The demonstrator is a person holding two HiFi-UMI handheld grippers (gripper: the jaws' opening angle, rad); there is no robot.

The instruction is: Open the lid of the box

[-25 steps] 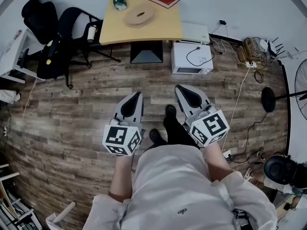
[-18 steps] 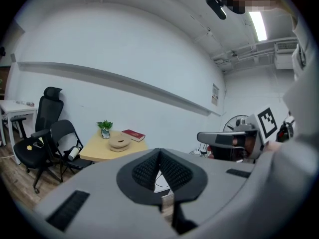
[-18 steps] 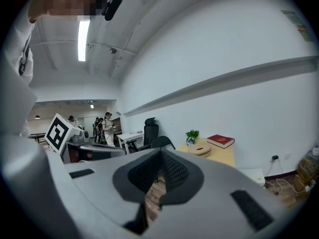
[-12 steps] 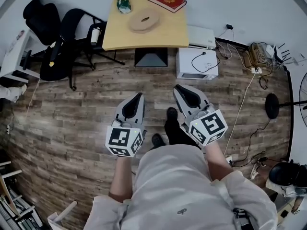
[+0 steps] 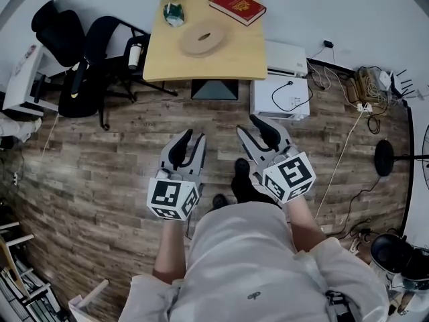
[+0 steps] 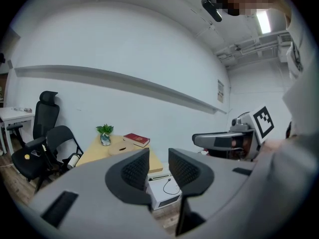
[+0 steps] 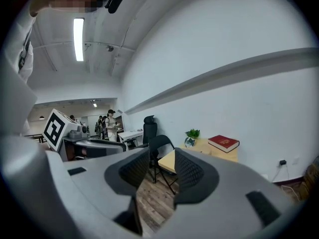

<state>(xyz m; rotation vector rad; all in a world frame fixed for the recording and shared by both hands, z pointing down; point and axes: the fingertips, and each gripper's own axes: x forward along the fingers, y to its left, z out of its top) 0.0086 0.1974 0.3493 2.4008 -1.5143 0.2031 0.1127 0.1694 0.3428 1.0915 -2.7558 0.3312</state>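
Note:
The red box lies shut at the far right corner of the light wooden table, well ahead of me; it shows too in the left gripper view and the right gripper view. Both grippers hang at waist height over the plank floor, far short of the table. My left gripper has its jaws apart and still opening, with nothing between them. My right gripper is likewise opening and holds nothing.
On the table sit a round wooden disc and a small potted plant. A white microwave-like unit and a white heater stand on the floor right of the table. Black chairs stand at left, cables at right.
Both grippers' jaws went from shut to apart. The table has drifted slightly lower and to the right in the head view.

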